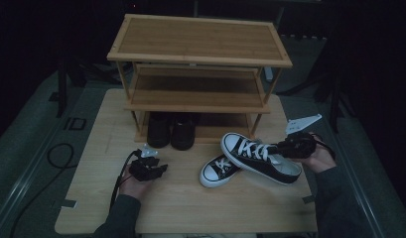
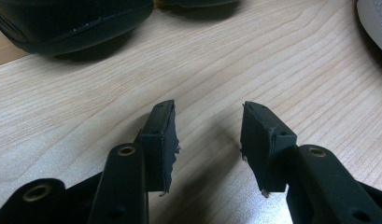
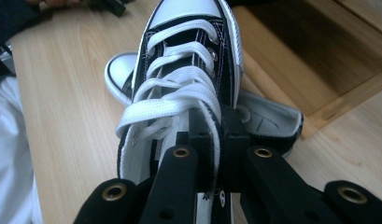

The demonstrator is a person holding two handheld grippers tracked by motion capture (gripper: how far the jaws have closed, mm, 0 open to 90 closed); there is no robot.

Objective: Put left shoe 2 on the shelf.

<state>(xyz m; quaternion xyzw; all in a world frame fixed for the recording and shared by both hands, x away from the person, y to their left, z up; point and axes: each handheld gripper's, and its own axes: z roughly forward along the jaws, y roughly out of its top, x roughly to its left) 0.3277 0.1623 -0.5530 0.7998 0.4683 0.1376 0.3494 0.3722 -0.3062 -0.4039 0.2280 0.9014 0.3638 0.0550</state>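
Right gripper (image 3: 215,140) pinches the sneaker (image 1: 260,157) at its tongue near the tabletop's right edge — light, floppy canvas, likely to sag. Left gripper (image 2: 208,135) idles, jaws spread.

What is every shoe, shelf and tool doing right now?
Top sneaker: gripped at its tongue, lying across the other sneaker.
Lower sneaker: on the table, partly under the top one.
Black shoes: side by side on the rack's bottom shelf.
Rack: upright, top and middle shelves bare.
Left tool: open, holding nothing, low over the table.
Right tool: shut on the top sneaker.
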